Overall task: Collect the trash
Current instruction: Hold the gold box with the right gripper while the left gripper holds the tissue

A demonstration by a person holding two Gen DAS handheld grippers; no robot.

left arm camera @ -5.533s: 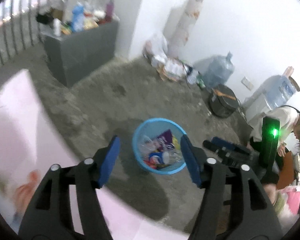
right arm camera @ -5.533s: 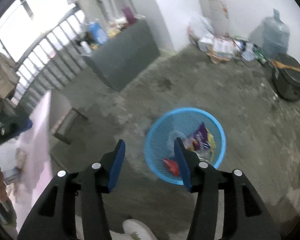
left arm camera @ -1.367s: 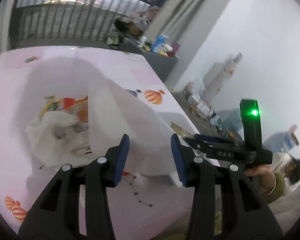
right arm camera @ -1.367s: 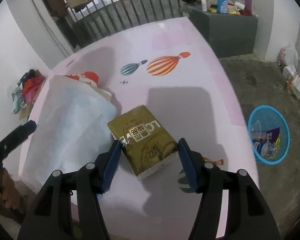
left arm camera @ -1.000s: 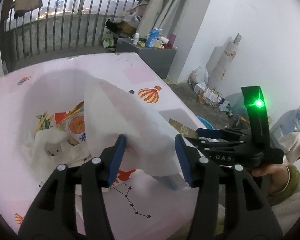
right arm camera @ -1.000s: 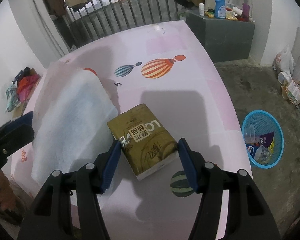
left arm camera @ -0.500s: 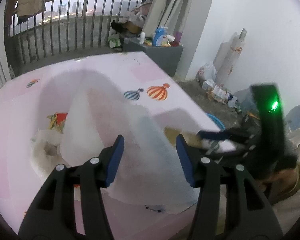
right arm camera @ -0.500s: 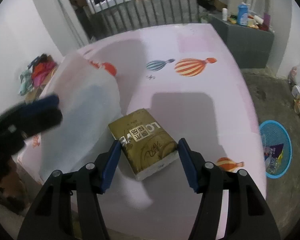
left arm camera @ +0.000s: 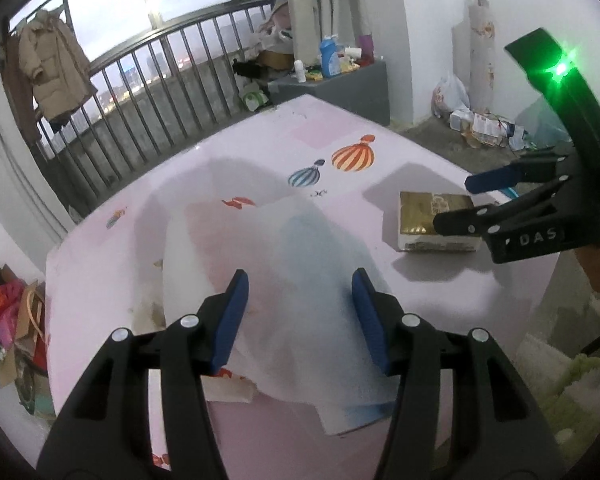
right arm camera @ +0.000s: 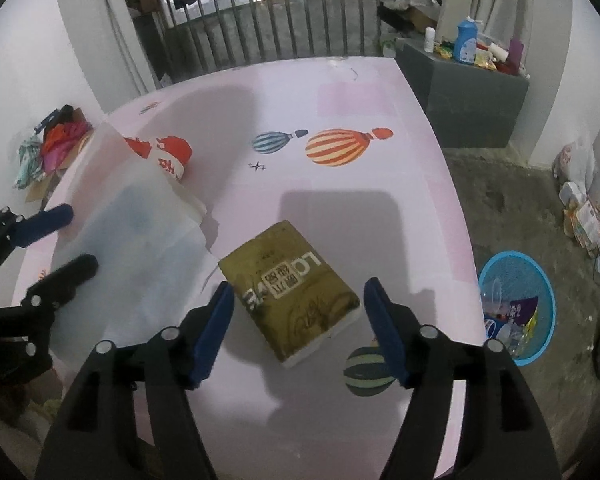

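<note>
A gold tissue pack lies flat on the pink balloon-print table. My right gripper hovers over the pack's near end; its jaws are opening and neither pad touches the pack. A white translucent sheet is draped over wrappers in front of my left gripper, which stands open, its pads apart from the sheet. A red-and-white wrapper pokes out behind the sheet. The left wrist view shows the right gripper over the pack. The left gripper is at the sheet's left edge.
A blue basket with trash stands on the concrete floor right of the table. A grey cabinet with bottles stands beyond the table's far right corner, a metal railing behind it. Bags and clothes lie left of the table.
The right gripper's jaws stand wider apart than half a second ago, still over the gold pack. The left gripper has rolled and shifted; the white sheet now sits lower and flatter before it.
</note>
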